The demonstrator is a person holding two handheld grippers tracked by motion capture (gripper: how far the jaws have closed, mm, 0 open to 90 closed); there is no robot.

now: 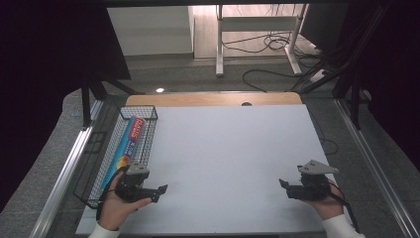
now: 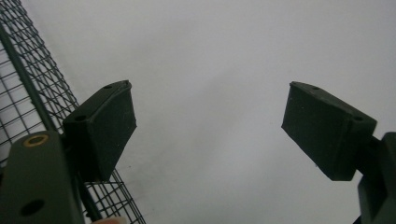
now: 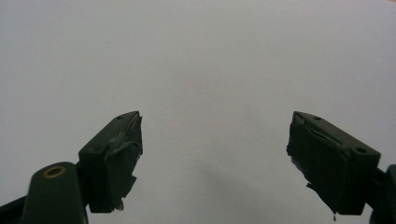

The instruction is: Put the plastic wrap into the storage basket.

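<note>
A black wire basket point(image 1: 147, 130) stands along the left edge of the white tabletop point(image 1: 228, 153). Inside it lies a long blue and red box point(image 1: 126, 145), lengthwise. My left gripper point(image 1: 158, 193) rests low at the front left, just right of the basket's near end, jaws wide and empty. In the left gripper view the left gripper point(image 2: 208, 88) faces bare white surface, with the basket mesh point(image 2: 28, 88) at its left. My right gripper point(image 1: 286, 189) sits at the front right, open and empty. The right gripper point(image 3: 215, 116) frames plain white surface between its jaws.
A strip of wooden table point(image 1: 213, 99) shows behind the white sheet. Metal rails point(image 1: 64, 173) run along both sides. Beyond the table are a desk frame point(image 1: 220, 44) and loose cables point(image 1: 270, 42) on the floor.
</note>
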